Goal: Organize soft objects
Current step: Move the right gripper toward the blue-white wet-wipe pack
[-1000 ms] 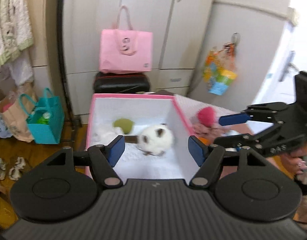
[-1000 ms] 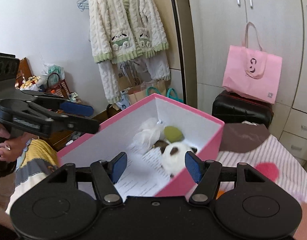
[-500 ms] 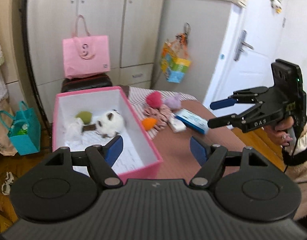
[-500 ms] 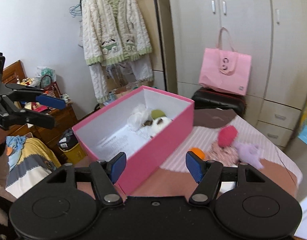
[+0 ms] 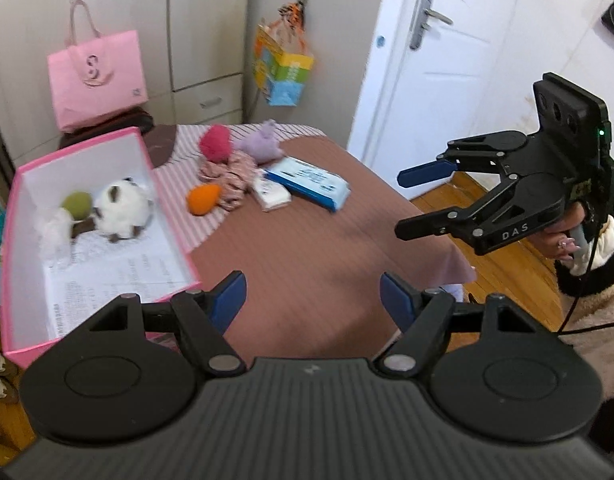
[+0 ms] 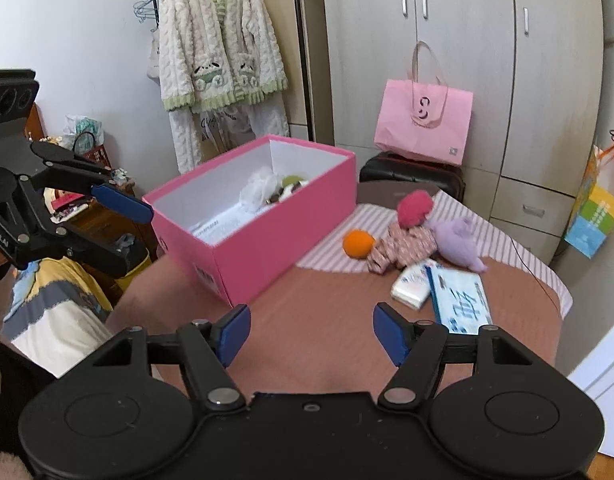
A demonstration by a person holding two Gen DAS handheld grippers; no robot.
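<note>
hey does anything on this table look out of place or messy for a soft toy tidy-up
Nothing is spilled or broken. The orange toy, pink toy, purple plush and floral cloth lie heaped outside the pink box. Two tissue packs among them are the odd ones: packaged goods, not toys.

- The near half of the surface (image 6: 307, 320) lies bare, brown cloth only, so there is open room ahead of both tongs.
- The pink box (image 6: 283, 236) stands on its left part; its upright walls block a level approach, while the open top is free.
- Soft toys (image 6: 415, 236) and two packets (image 6: 459, 300) crowd the far right part.
- The left tongs (image 6: 119, 232) hang beside the box, off the surface's left edge.
</note>
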